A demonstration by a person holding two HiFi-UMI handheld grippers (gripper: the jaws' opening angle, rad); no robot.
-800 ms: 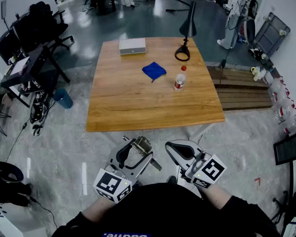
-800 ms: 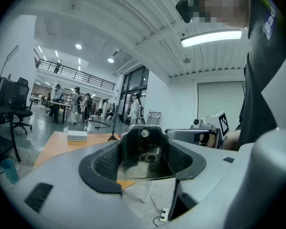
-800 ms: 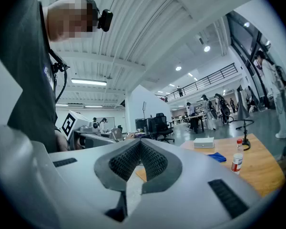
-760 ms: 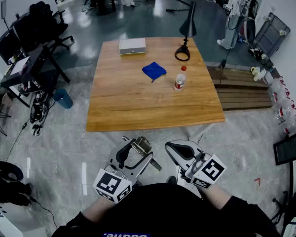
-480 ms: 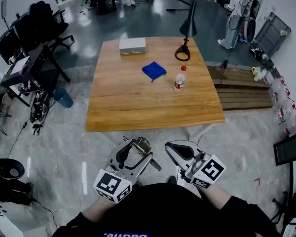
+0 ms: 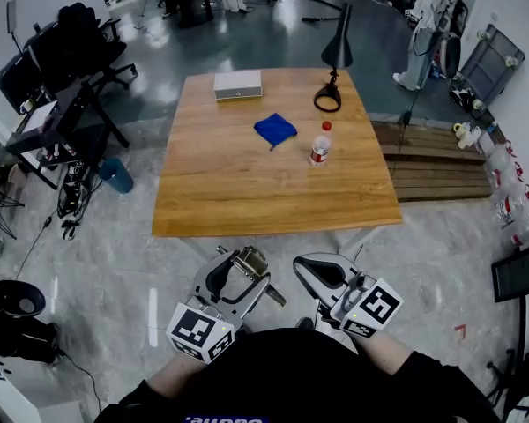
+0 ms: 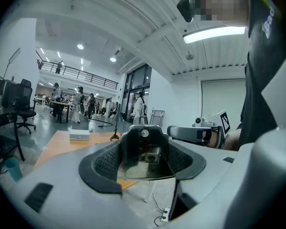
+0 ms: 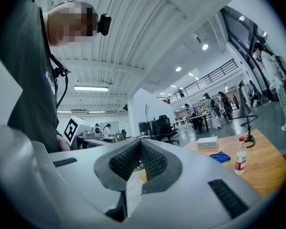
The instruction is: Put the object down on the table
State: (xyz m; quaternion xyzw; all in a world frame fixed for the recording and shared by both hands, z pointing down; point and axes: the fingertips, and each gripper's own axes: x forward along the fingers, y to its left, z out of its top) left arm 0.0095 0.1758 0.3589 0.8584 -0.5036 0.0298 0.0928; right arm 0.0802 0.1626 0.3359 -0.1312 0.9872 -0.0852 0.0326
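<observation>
Dark shiny metal bracket point(image 7: 144, 146) with a screw on top sits clamped between the wide-spread jaws of the left gripper point(image 7: 143, 162), short of the wooden table point(image 6: 247, 192). It looks rigid, weighty and slick, so hold its flat sides. The right gripper point(image 8: 136, 160) is pinched closed on nothing.

Both grippers hang side by side close to the person's torso, short of the near edge of the wooden table point(image 6: 273, 183), with their jaws pointing toward it. The left gripper point(image 6: 240, 276) has its jaws spread wide and clamped on a metal part point(image 7: 144, 144). The right gripper point(image 8: 140, 149) has its jaws pressed together, with nothing between them.
</observation>
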